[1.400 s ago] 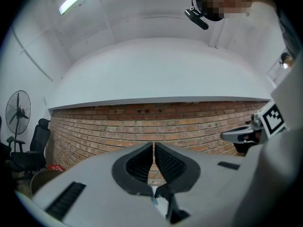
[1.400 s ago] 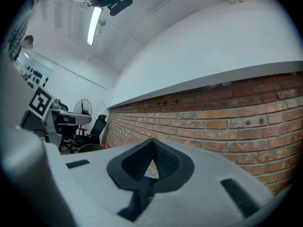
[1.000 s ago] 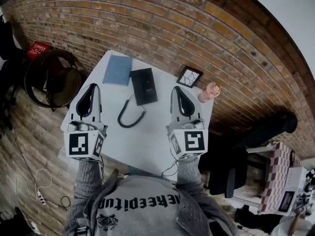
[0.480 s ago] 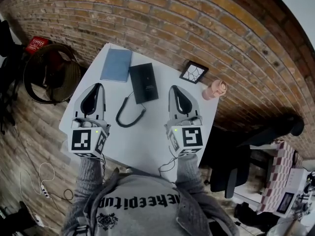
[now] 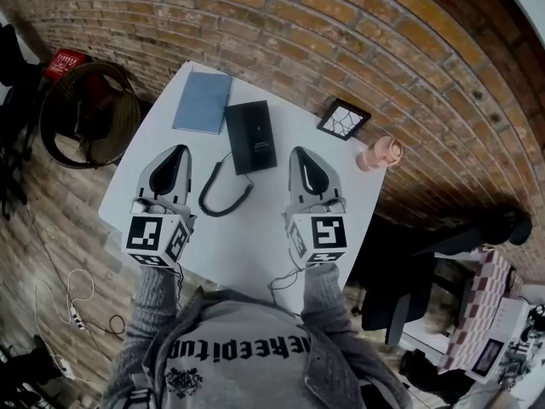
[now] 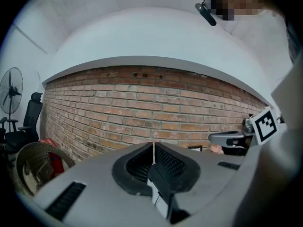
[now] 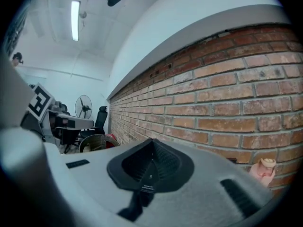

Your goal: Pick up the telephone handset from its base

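The black telephone (image 5: 250,136) lies on the white table (image 5: 255,245), its handset resting on the base and its coiled cord (image 5: 223,198) looping toward me. My left gripper (image 5: 177,152) hovers left of the cord with its jaws shut and nothing between them; its tips (image 6: 153,144) meet in the left gripper view. To the right of the phone hangs my right gripper (image 5: 300,153), also shut and holding nothing, its tips (image 7: 151,140) together. Both point level toward the brick wall. Neither gripper view shows the phone.
A blue notebook (image 5: 203,101) lies left of the phone. A framed picture (image 5: 344,118) and a pink cup (image 5: 381,152) sit at the table's far right. A wicker basket (image 5: 89,122) stands on the floor to the left, and a black chair (image 5: 400,296) to the right.
Both grippers have sunk toward the table and drawn a little nearer to the phone. Their jaws stay together. The phone, its cord and everything else on the table have not moved.
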A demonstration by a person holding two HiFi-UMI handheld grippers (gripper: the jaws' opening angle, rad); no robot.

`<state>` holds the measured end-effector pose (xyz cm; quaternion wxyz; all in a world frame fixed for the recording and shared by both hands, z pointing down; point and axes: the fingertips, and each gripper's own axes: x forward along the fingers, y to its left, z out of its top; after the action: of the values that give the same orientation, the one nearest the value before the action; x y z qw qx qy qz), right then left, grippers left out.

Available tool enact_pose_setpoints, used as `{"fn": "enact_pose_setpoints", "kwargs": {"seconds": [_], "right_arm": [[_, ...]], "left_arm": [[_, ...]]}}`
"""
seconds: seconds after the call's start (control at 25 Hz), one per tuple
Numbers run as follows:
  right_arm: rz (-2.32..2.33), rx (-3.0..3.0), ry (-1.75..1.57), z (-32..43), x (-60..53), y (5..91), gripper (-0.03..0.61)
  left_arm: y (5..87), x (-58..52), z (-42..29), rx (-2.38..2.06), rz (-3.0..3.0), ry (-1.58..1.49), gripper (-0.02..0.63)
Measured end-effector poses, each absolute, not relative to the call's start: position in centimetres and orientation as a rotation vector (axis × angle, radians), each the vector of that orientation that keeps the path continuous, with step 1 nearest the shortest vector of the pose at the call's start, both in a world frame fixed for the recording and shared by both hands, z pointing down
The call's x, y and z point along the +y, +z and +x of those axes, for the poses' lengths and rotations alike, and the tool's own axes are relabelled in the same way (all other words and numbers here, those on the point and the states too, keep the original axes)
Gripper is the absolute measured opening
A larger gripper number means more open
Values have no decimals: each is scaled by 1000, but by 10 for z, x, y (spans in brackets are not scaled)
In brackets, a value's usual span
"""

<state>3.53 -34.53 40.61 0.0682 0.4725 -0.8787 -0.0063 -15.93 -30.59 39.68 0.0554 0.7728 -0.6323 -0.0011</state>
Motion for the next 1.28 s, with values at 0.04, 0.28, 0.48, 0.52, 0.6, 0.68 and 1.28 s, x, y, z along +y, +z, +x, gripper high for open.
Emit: {"fn": "enact_pose_setpoints", "kwargs": {"seconds": [0.04, 0.28, 0.48, 0.52, 0.6, 0.68, 1.28], "right_arm": [[1421, -2646, -12, 36, -347, 409, 6], [1414, -2636, 28, 38, -355, 423, 6], [1411, -2630, 58, 40, -360, 434, 6], [1410, -2628, 62, 41, -361, 436, 6], [1407, -2623, 71, 42, -364, 440, 5], [1406, -2619, 81, 44, -365, 444, 6], [1401, -2577, 137, 56, -380, 470, 6]], "left_arm": [[402, -309, -157, -1897, 2340, 1, 14], [445, -329, -139, -1702, 2299, 24, 15], [485, -342, -125, -1576, 2257, 76, 15], [492, -345, -123, -1556, 2248, 84, 17], [505, -352, -119, -1515, 2221, 85, 20], [519, -360, -118, -1474, 2185, 64, 38], [591, -403, -106, -1303, 2064, 116, 126]]}}
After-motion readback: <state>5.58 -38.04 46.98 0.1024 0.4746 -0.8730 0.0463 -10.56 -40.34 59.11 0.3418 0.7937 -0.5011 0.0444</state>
